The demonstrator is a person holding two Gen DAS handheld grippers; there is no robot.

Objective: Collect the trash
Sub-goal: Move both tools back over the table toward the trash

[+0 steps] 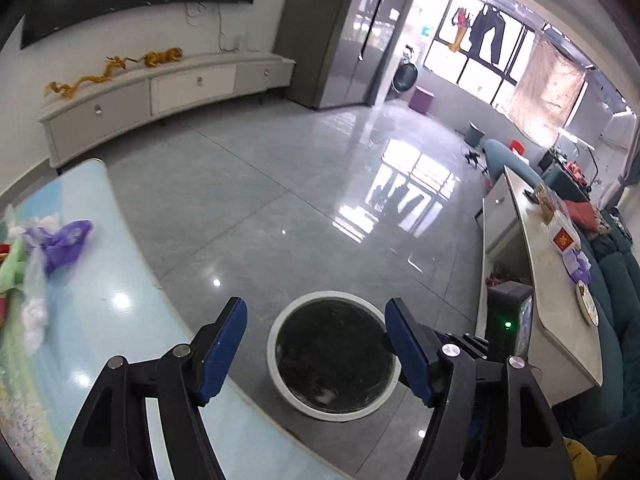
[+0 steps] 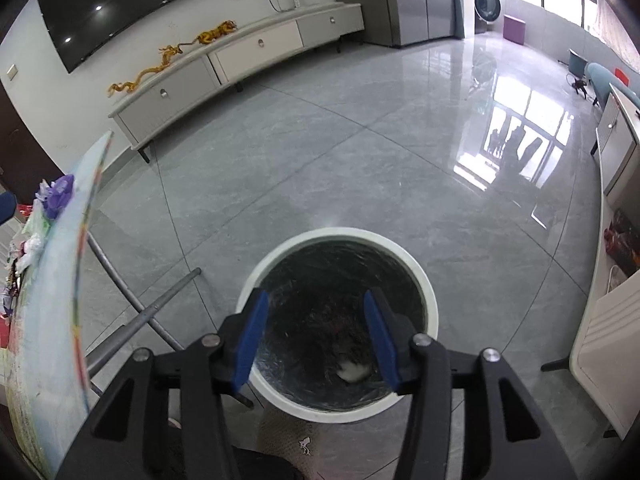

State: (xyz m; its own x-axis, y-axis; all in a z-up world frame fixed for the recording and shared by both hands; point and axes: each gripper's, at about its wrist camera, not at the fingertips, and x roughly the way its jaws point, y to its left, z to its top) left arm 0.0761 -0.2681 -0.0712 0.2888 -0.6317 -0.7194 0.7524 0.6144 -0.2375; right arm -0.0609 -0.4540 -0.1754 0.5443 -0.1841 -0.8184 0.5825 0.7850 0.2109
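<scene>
1. Left gripper (image 1: 316, 344): blue-padded jaws spread wide, nothing between them, hanging over the table edge.
2. Right gripper (image 2: 316, 340): jaws wide apart and empty, directly above the round white bin (image 2: 424, 280).
3. Bin stands on glossy grey tiles, lined with crinkly black plastic, a white scrap (image 2: 354, 372) at its bottom.
4. Purple bag (image 1: 64, 240) and crumpled wrappers lie on the shiny pale-blue table (image 1: 120, 320).

bin (image 2: 336, 400) on floor, right of table (image 1: 120, 320) | wad (image 2: 354, 372) in bin | bags (image 1: 56, 236) on table
</scene>
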